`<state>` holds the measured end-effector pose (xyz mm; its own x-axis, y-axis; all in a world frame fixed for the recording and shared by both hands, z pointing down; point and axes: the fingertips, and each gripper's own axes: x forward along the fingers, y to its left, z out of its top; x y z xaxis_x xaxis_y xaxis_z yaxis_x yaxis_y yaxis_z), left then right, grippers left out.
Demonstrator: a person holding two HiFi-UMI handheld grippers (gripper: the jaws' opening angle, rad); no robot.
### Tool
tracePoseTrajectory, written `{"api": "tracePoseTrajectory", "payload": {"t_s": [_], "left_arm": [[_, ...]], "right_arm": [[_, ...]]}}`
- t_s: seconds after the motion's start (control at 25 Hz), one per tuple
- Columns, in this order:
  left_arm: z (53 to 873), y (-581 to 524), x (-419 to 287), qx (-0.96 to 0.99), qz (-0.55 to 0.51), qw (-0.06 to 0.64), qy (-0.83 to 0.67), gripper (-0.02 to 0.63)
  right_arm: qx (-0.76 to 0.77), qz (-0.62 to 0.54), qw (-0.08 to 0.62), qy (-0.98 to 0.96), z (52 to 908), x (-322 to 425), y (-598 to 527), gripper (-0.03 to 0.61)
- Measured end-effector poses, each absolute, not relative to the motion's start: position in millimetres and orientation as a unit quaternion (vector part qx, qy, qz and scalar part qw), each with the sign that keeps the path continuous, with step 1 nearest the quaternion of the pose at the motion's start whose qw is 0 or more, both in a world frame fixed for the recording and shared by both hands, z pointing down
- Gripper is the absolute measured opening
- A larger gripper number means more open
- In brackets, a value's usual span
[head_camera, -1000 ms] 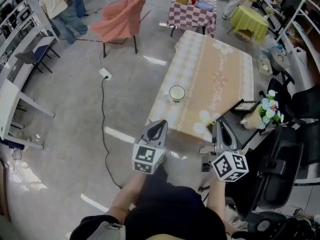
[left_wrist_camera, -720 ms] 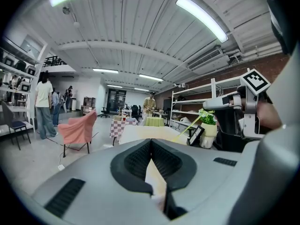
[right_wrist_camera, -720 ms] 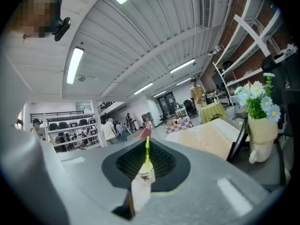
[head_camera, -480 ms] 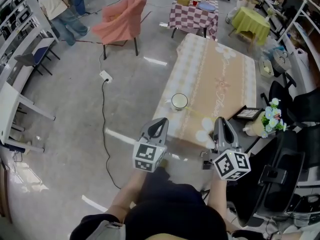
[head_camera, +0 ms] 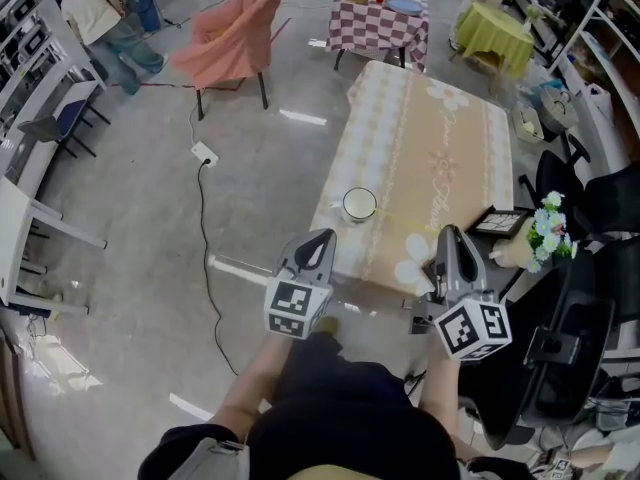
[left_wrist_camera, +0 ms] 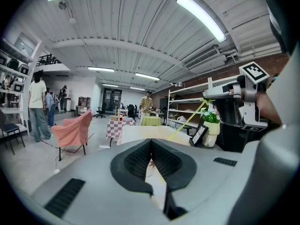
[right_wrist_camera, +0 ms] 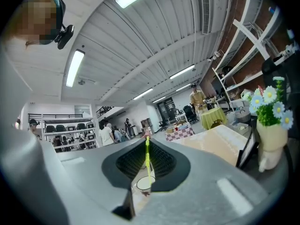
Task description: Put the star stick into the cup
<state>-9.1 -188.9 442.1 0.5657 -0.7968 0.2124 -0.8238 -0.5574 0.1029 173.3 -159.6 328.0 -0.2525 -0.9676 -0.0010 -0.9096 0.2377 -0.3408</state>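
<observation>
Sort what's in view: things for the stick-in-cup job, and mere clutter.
Job: stick, clamped in the right gripper; cup.
Clutter: flowers; frame; draped chair; power strip.

Both forearms (head_camera: 252, 386) reach forward side by side. The left tool (head_camera: 320, 243) points ahead and slightly downward by the near left corner of the surface (head_camera: 430, 138), its jaws together with nothing between them. The right tool (head_camera: 452, 240) is held level by the near right corner, its jaws clamped on the thin star stick (right_wrist_camera: 147, 159).
</observation>
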Motion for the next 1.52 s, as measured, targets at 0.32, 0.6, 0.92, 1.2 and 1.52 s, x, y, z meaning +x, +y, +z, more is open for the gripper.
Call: {"api": "tracePoseTrajectory", "payload": {"t_s": [0.32,0.6,0.92,1.2,1.52], "left_arm": [[456,-204,-18,0.880,0.071,0.104,-0.459,0.011],[465,-218,-23,0.879,0.068,0.106,-0.460,0.011],[480,-230,-30,0.872,0.075,0.118,-0.470,0.011],[492,-233,-27,0.873,0.087,0.125,-0.464,0.011],[501,-239,-24,0.873,0.095,0.131,-0.461,0.011]], "right_arm": [[-0.603,-0.143,0.085,0.780,348,157,-177,0.018],[-0.601,-0.151,0.076,0.781,364,148,-195,0.018],[-0.597,-0.164,0.065,0.783,382,144,-213,0.018],[-0.592,-0.174,0.059,0.784,394,139,-225,0.018],[-0.594,-0.179,0.059,0.782,404,140,-229,0.018]]}}
